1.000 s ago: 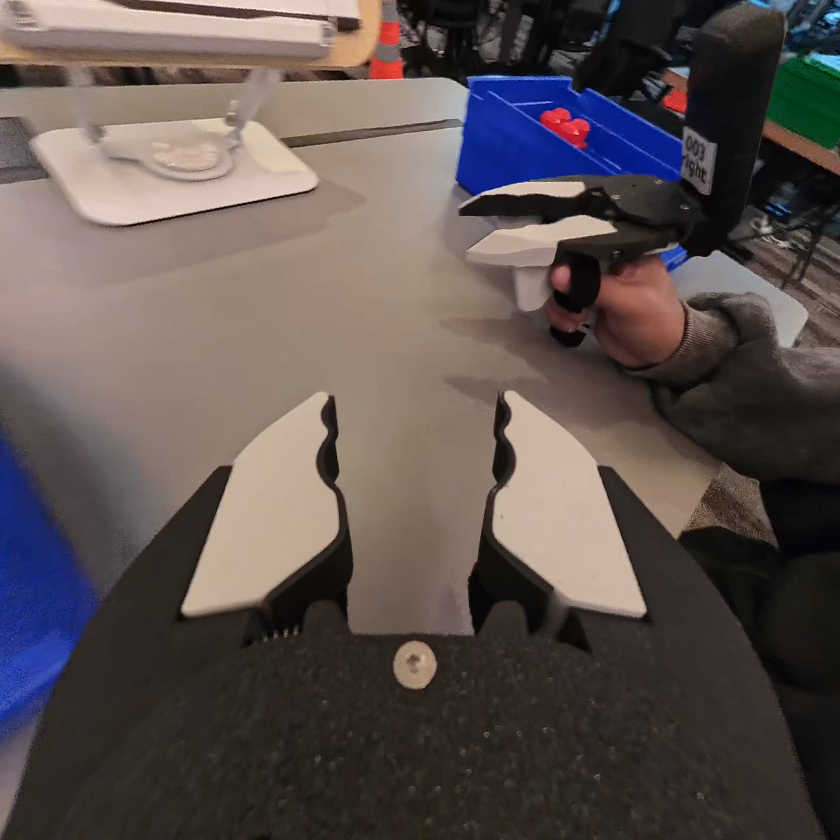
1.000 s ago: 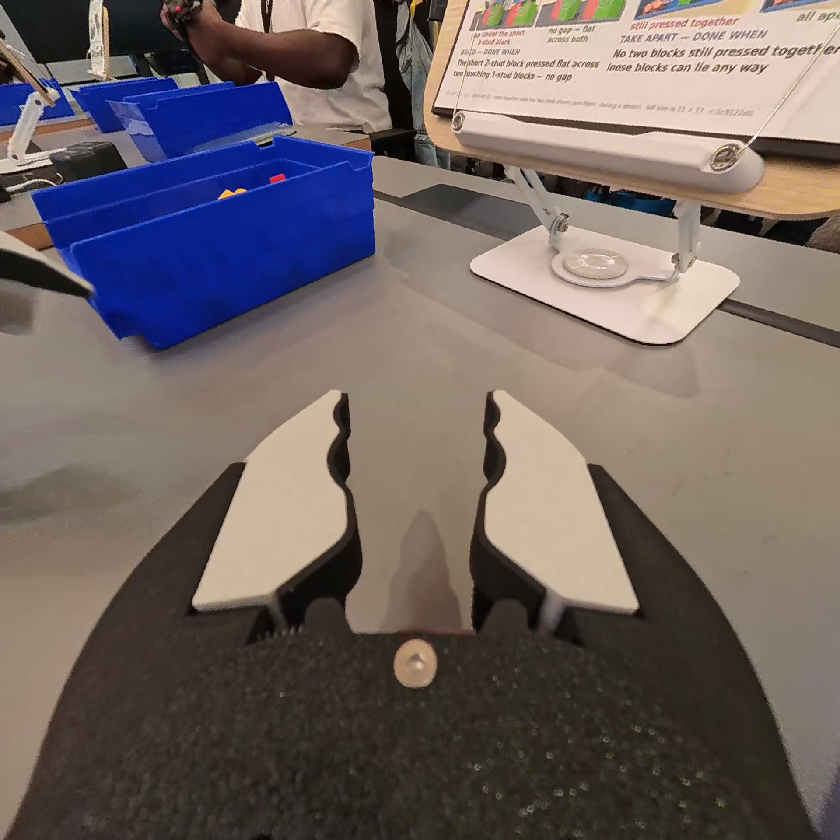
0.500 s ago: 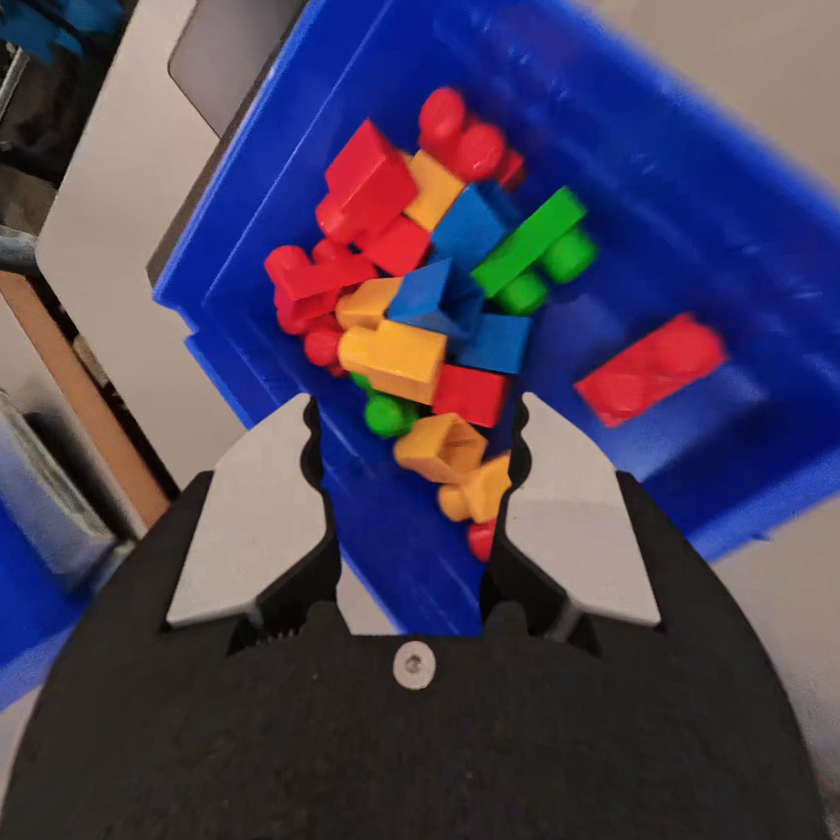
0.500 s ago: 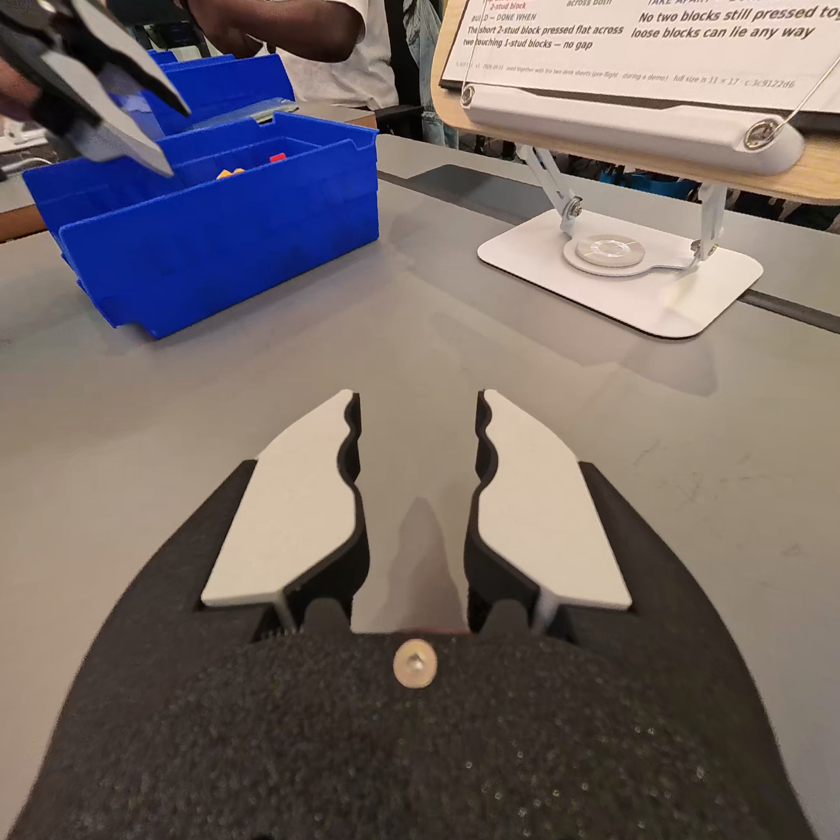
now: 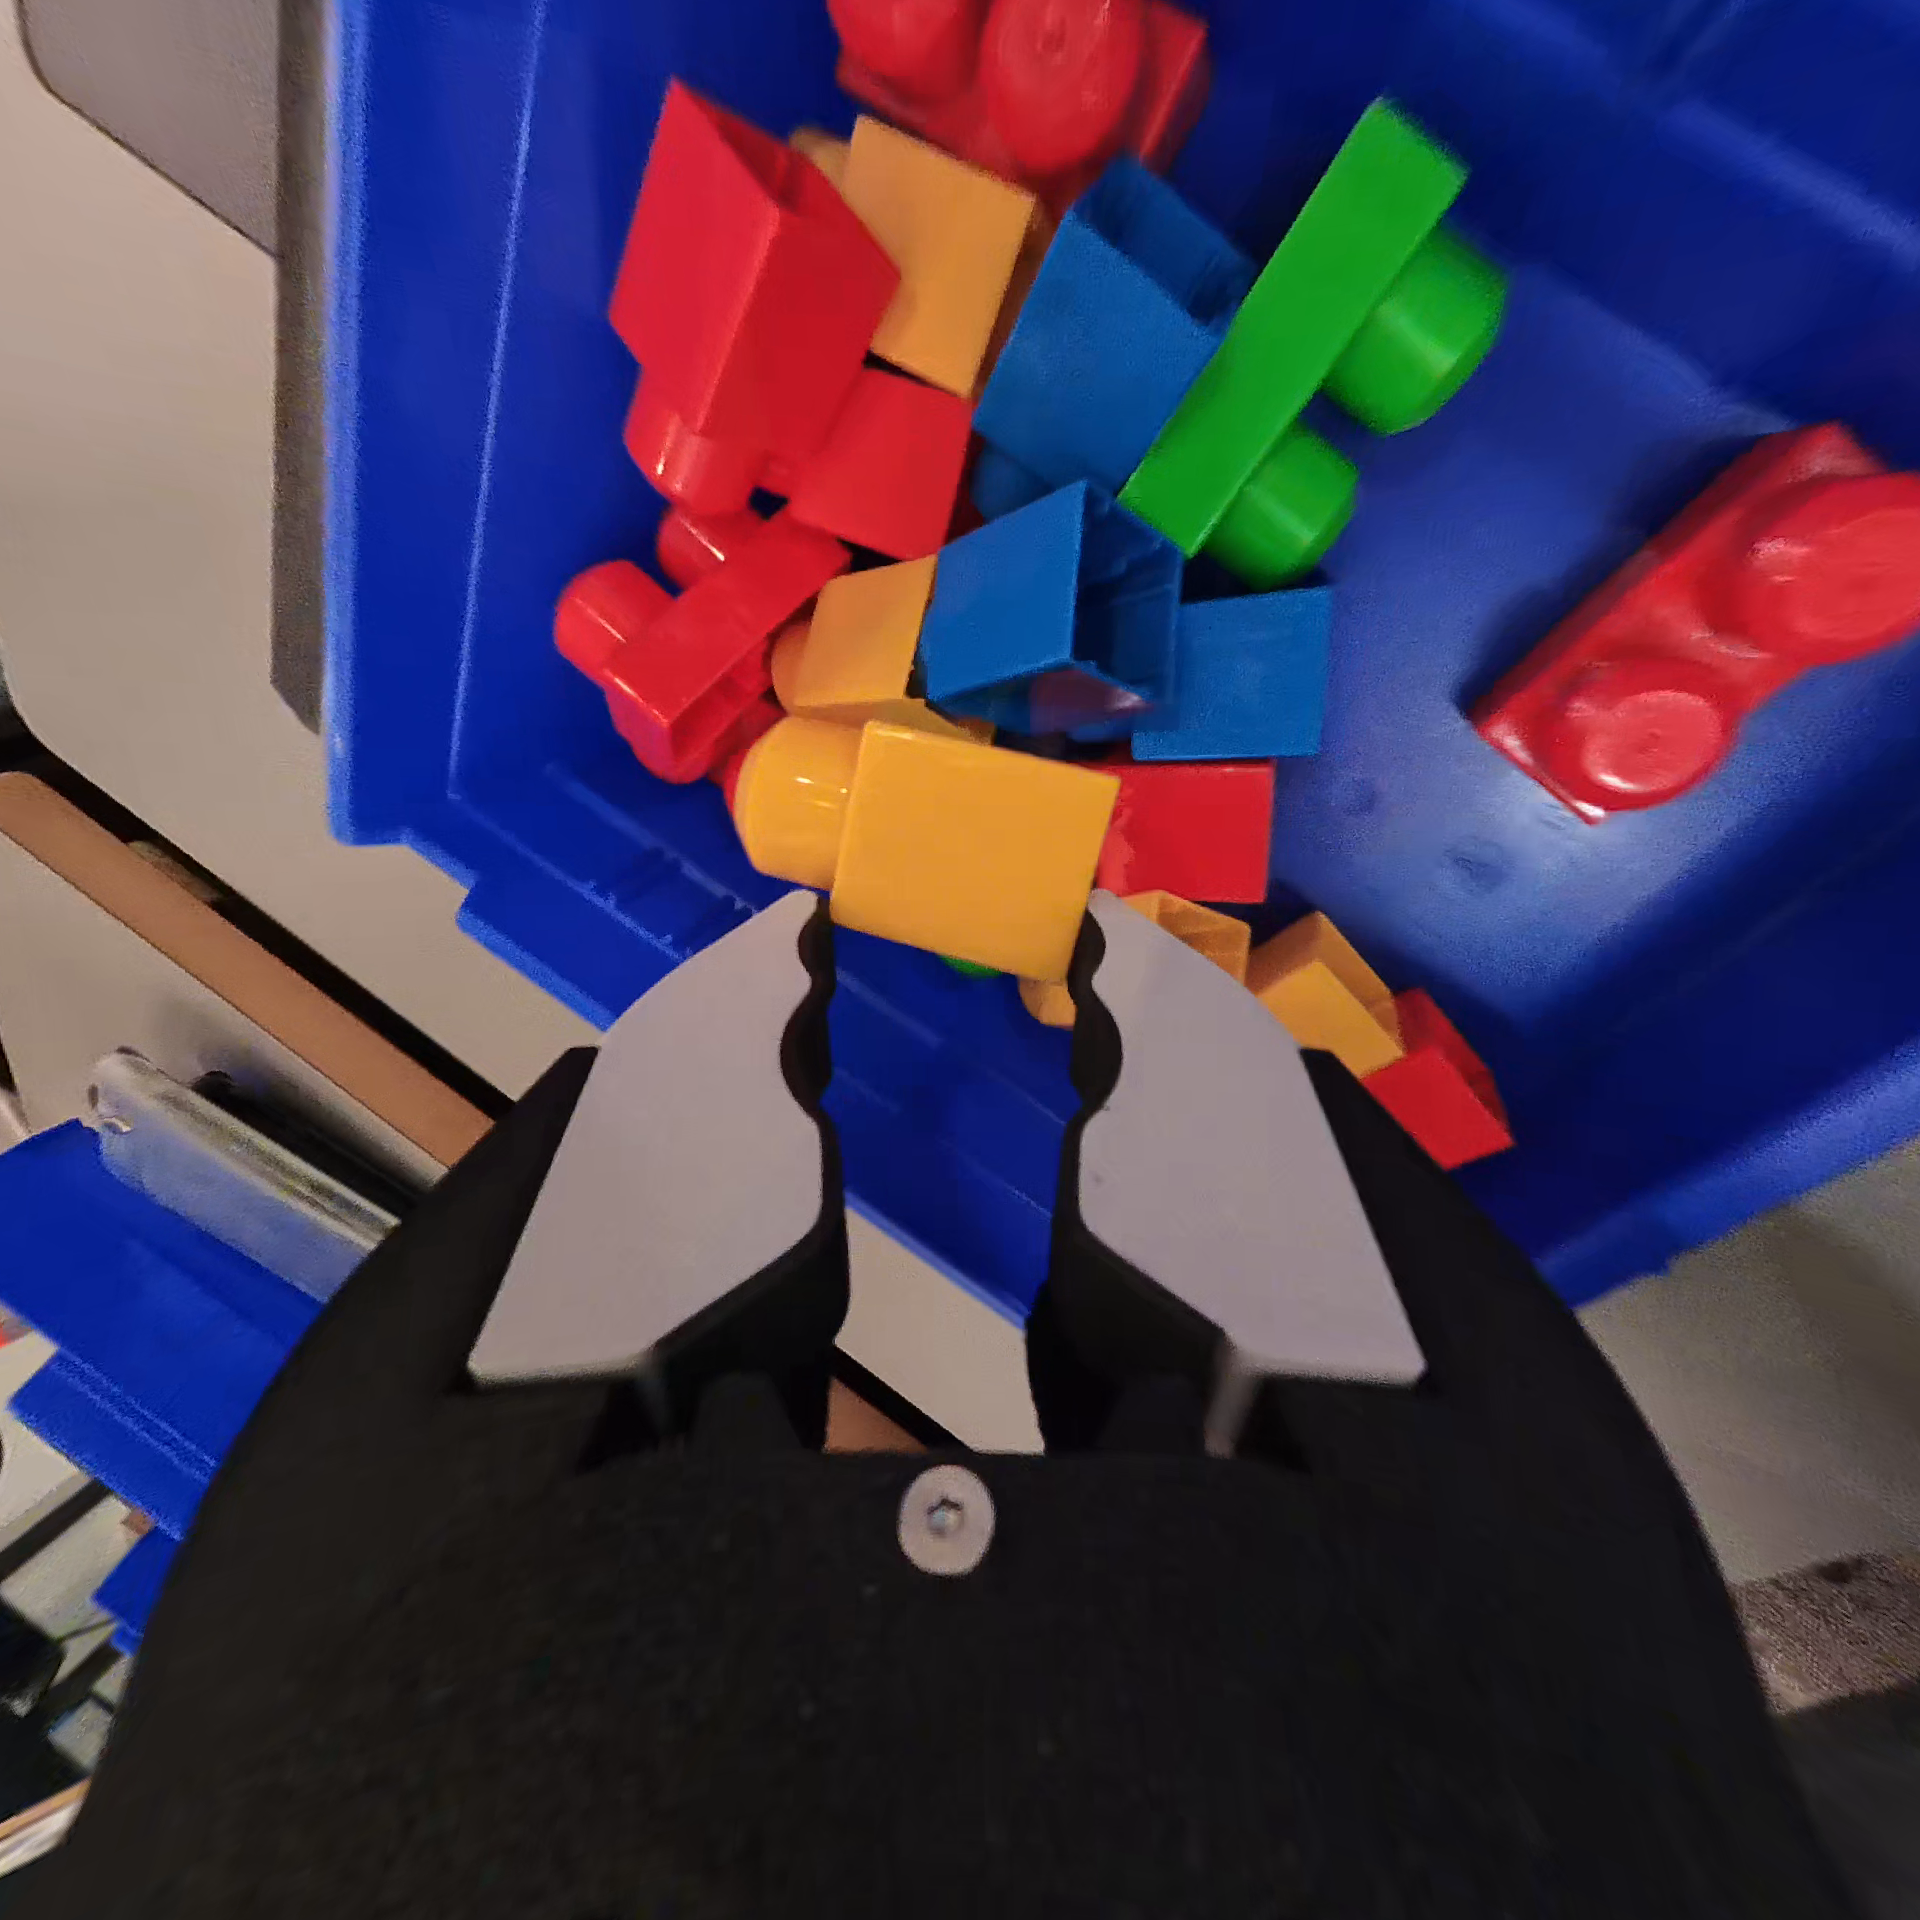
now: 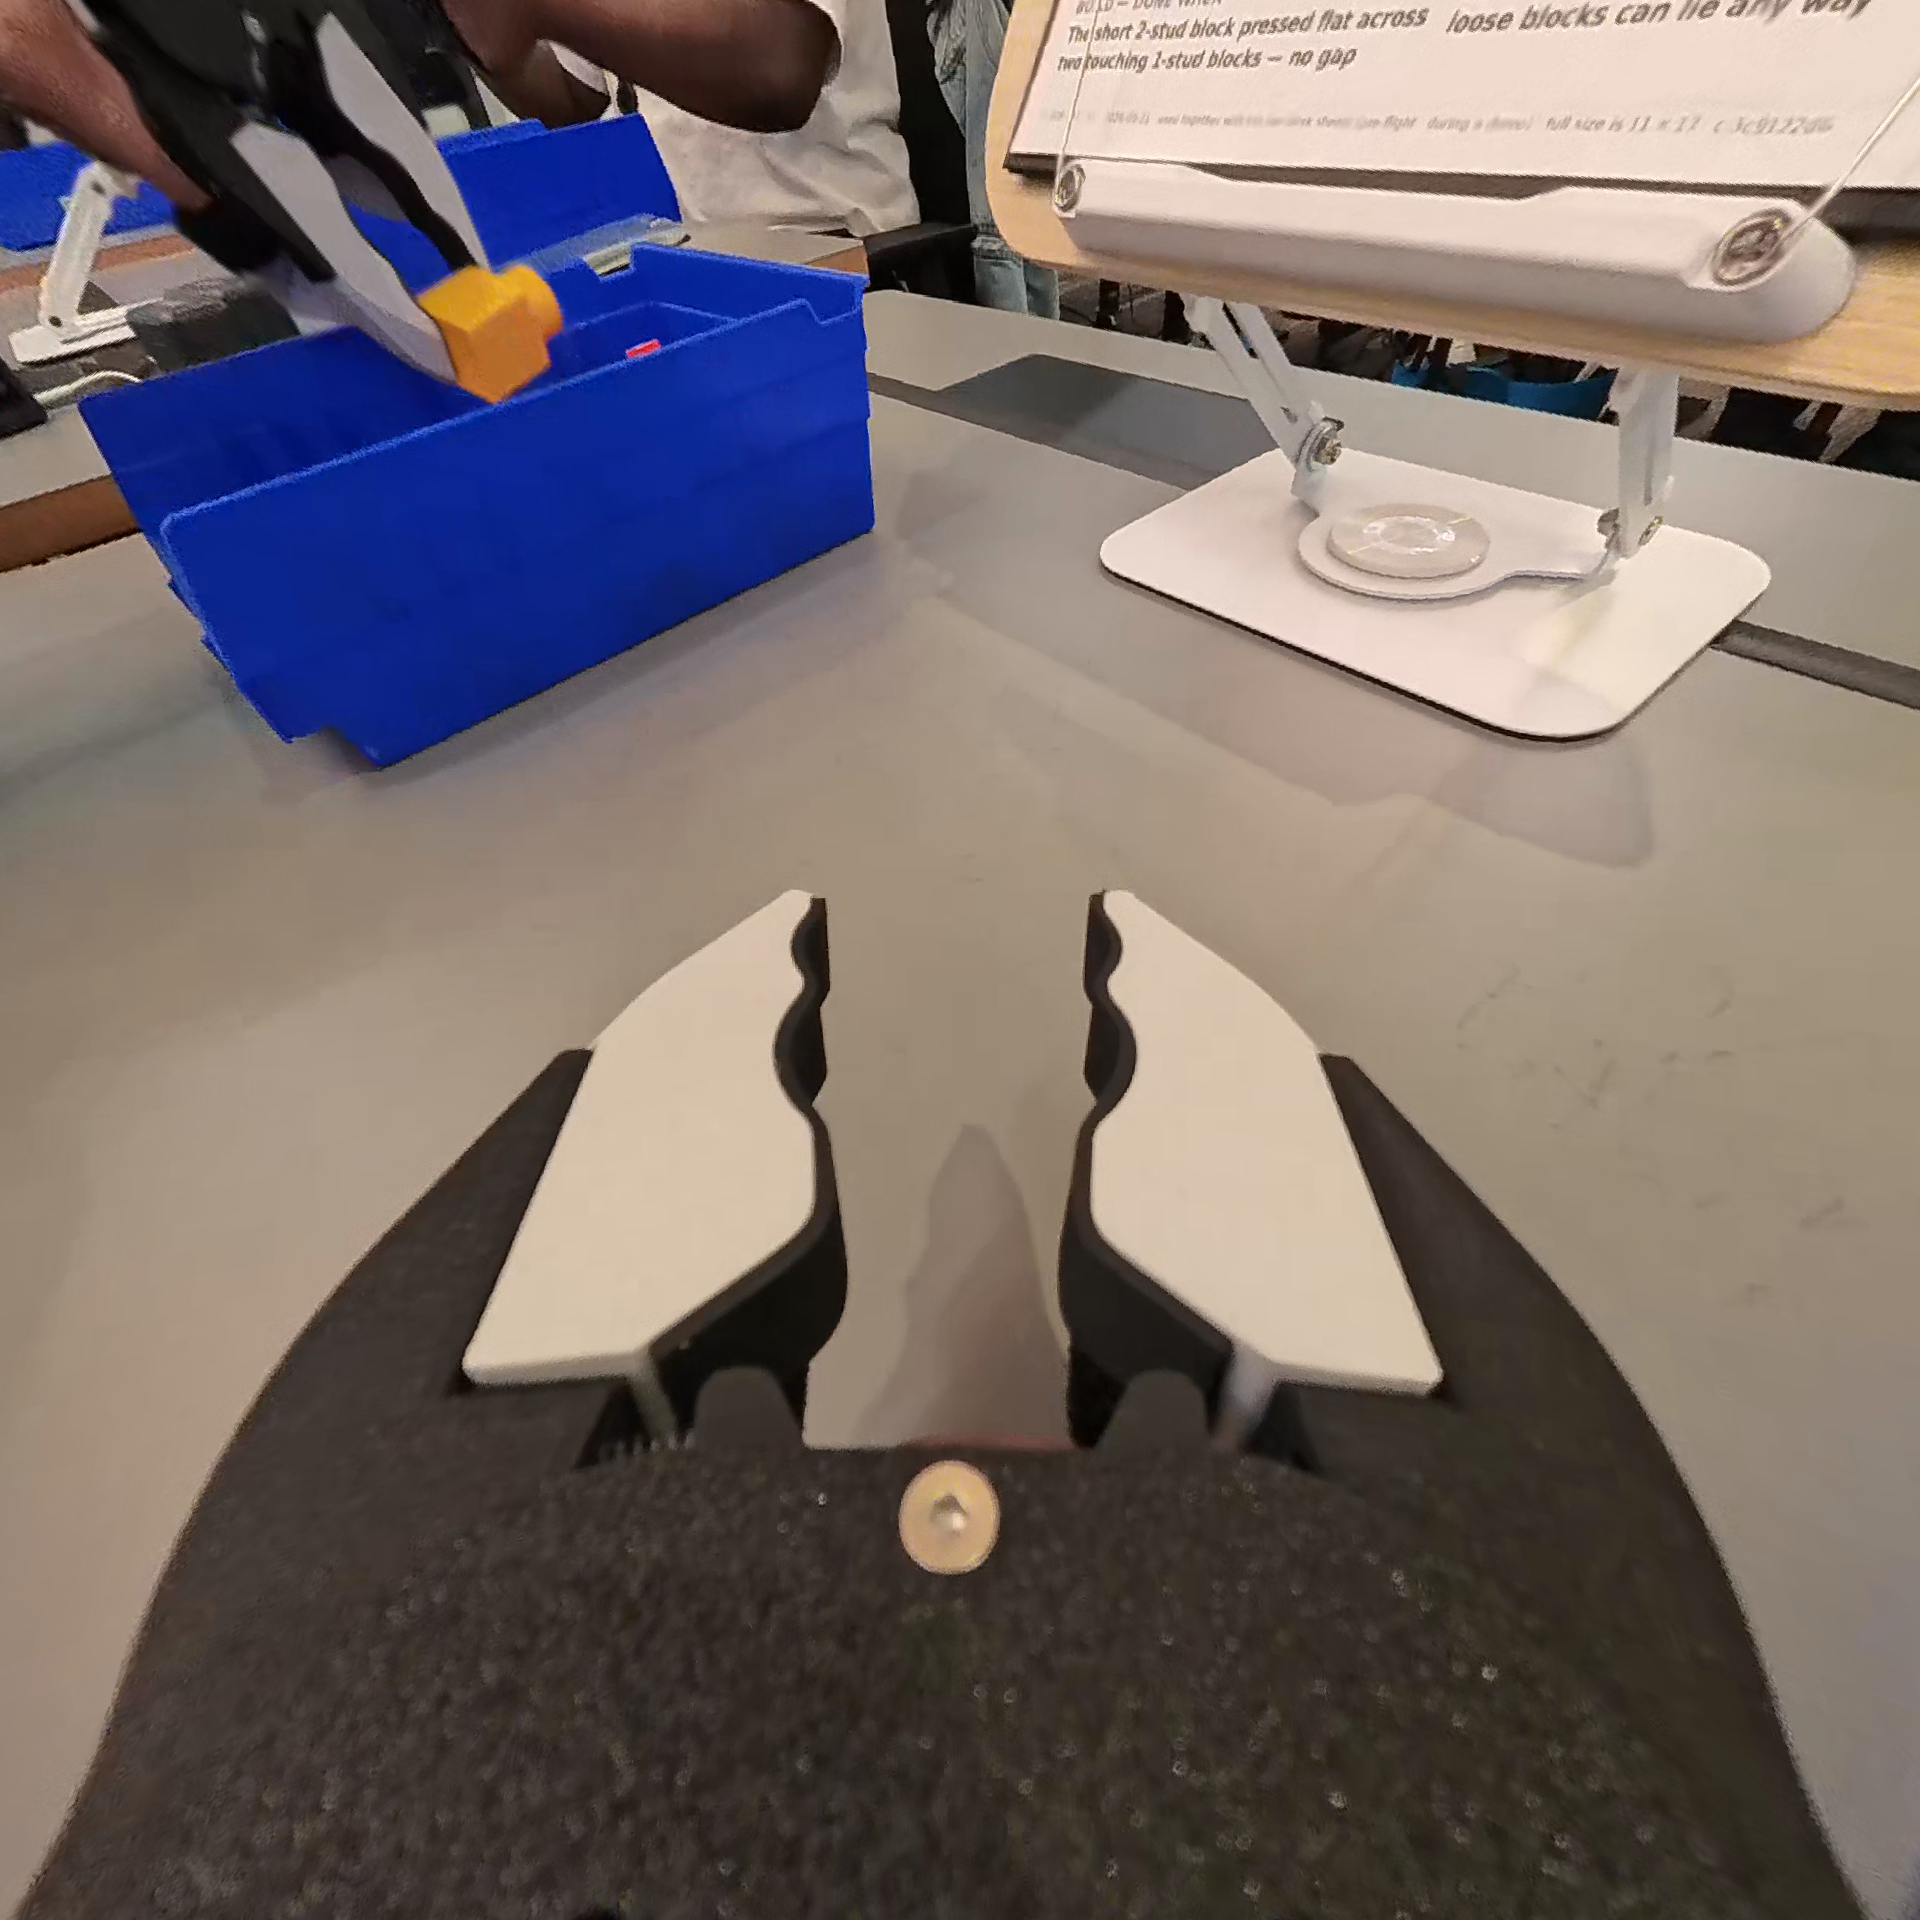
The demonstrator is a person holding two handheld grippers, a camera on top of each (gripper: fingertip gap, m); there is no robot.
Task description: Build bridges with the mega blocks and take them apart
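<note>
My left gripper (image 5: 951, 935) is shut on a yellow one-stud block (image 5: 935, 836), held by its tips over the blue bin (image 5: 1558, 935), its stud pointing left. The bin holds several red, yellow, blue and green blocks, among them a green two-stud block (image 5: 1309, 322) and a red two-stud block (image 5: 1704, 623). In the right wrist view the left gripper (image 6: 343, 208) holds the yellow block (image 6: 494, 332) above the bin's rim (image 6: 520, 457). My right gripper (image 6: 956, 914) is open and empty, low over the grey table (image 6: 935, 779).
A white document stand (image 6: 1455, 592) with a printed sheet stands on the table at the right rear. More blue bins (image 6: 561, 177) and a person in a white shirt (image 6: 748, 104) are behind the table. A second blue bin (image 5: 104, 1330) lies left of the left gripper. Spacing between my two grippers at the tips: around 45 cm.
My left gripper swung from the table to over the bin, moved down onto the pile and closed on the yellow block. My right gripper narrowed a little and stayed over the table.
</note>
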